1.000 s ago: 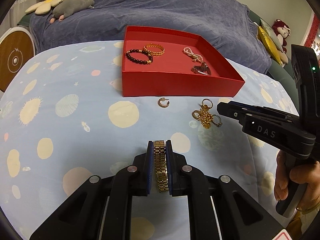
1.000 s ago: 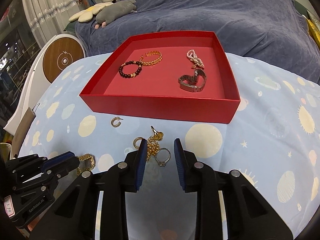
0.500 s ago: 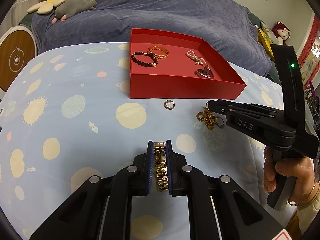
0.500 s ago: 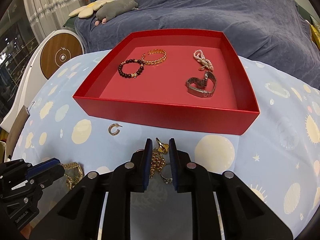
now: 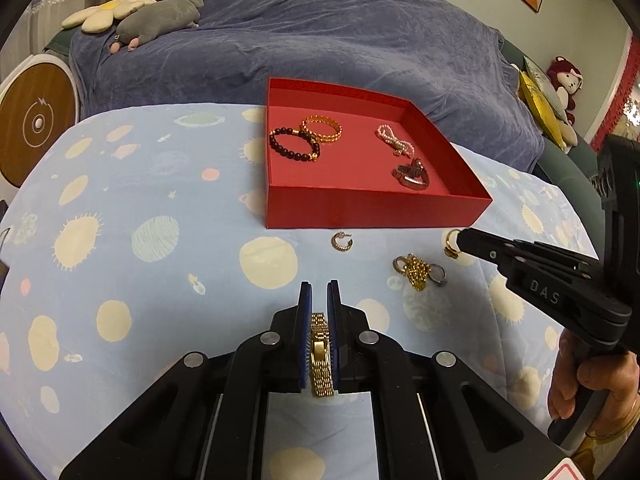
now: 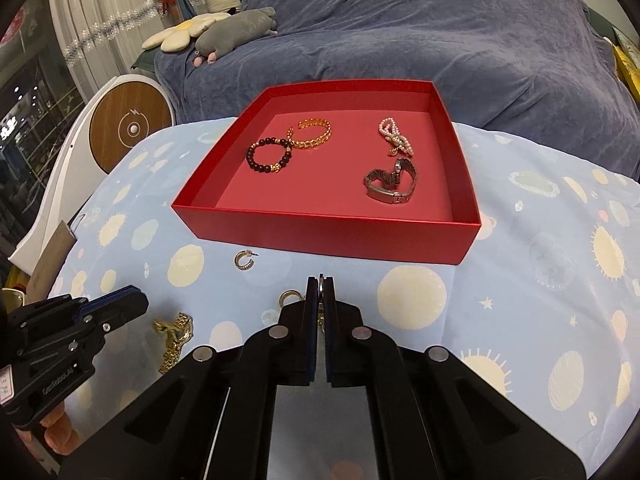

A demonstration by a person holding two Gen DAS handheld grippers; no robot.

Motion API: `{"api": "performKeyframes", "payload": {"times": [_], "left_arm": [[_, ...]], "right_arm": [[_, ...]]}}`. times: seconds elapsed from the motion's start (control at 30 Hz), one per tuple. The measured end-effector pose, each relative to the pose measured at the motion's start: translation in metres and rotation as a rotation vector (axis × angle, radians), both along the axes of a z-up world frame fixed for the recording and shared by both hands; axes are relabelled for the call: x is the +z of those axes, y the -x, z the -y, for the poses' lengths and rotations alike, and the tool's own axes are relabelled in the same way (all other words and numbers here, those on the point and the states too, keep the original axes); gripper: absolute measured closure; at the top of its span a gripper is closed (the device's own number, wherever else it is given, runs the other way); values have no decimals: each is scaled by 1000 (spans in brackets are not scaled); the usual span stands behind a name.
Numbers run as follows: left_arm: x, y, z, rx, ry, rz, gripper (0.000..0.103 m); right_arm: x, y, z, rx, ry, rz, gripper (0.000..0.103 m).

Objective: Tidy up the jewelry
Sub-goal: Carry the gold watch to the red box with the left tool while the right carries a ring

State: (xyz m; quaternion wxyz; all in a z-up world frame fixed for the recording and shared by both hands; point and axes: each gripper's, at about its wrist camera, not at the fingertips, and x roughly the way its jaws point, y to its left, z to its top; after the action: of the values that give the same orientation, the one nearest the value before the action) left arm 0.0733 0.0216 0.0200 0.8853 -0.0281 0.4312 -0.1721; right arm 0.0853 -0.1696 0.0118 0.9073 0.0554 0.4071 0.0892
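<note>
From the left wrist: clamped nearly shut, left gripper (image 5: 318,292) pads pinching a gold watch strap (image 5: 320,354) above the spotted cloth (image 5: 160,200), facing a red box (image 5: 376,212) with a bead bracelet (image 5: 294,145), gold bangle (image 5: 322,129), pearl strand (image 5: 394,141) and steel strap (image 5: 414,172) inside, an earring (image 5: 342,241) and a chain tangle (image 5: 418,274) loose before its front wall. At right, closed on a gold ring (image 5: 451,240): right gripper (image 5: 464,240). From the right wrist: pressed together, only a thin metal edge between the pad tips, a loose ring (image 6: 289,297) just beside on the cloth.
</note>
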Motion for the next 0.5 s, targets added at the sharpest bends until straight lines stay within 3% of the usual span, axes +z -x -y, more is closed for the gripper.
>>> {"api": "performKeyframes", "payload": {"times": [0.17, 0.33, 0.37, 0.43, 0.47, 0.5], "left_arm": [[9, -8, -4, 20, 8, 17, 98], [-3, -7, -11, 36, 9, -46, 97], [-7, -5, -11, 32, 7, -60, 94], [-17, 1, -6, 10, -3, -89, 81], [-21, 3, -3, 3, -16, -89, 69], [-23, 6, 1, 1, -32, -77, 65]], "right_arm": [[9, 12, 13, -18, -4, 13, 101], [10, 21, 26, -39, -15, 5, 101], [10, 23, 26, -39, -14, 4, 101], [11, 26, 27, -36, -16, 2, 101], [11, 28, 27, -34, -16, 3, 101], [12, 28, 27, -33, -14, 3, 101]]}}
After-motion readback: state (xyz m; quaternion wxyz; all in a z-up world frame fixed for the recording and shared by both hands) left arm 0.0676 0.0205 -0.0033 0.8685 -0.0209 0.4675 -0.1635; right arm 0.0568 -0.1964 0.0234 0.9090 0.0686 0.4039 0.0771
